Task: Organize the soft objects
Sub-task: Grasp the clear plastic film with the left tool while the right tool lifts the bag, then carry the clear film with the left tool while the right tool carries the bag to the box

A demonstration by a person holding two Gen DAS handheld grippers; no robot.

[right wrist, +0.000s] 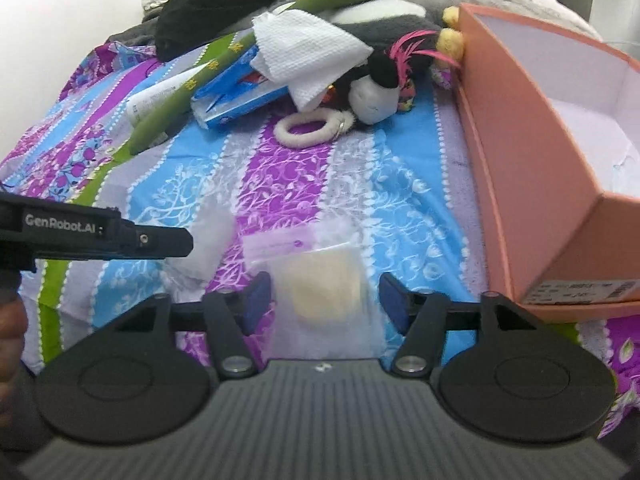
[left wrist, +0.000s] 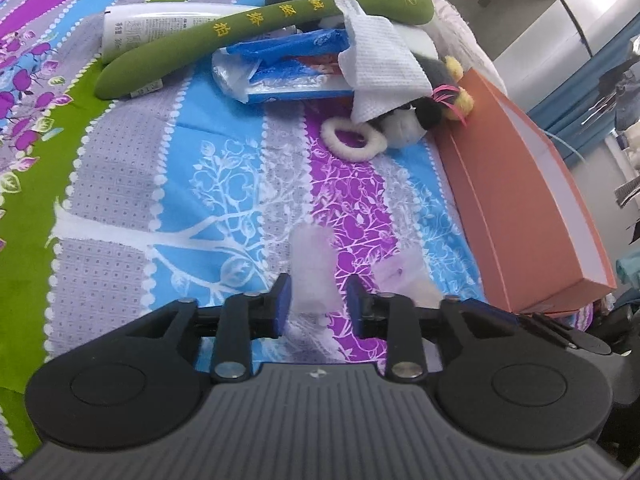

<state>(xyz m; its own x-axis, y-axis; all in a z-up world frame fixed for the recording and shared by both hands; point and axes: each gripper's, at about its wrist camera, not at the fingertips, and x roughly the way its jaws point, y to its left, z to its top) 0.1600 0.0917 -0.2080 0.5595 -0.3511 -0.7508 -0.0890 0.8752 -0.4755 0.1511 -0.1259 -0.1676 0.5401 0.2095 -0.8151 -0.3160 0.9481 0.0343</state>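
Clear plastic bag [right wrist: 320, 292], light, limp and slippery, is being straddled by the spread right tool [right wrist: 324, 300]; its 12 o'clock edge is judged the best hold. The left tool [left wrist: 316, 304] is being held spread around a blurred white wisp [left wrist: 312, 268].

The bedsheet [right wrist: 280, 184] runs in purple, sky-blue, grey and green stripes with white leaf prints. Beside the salmon-orange box [right wrist: 532, 184], white inside, lie a green plush stick [left wrist: 240, 36] lettered yellow, a white cloth [right wrist: 304, 56] and a cream ring [right wrist: 308, 128].
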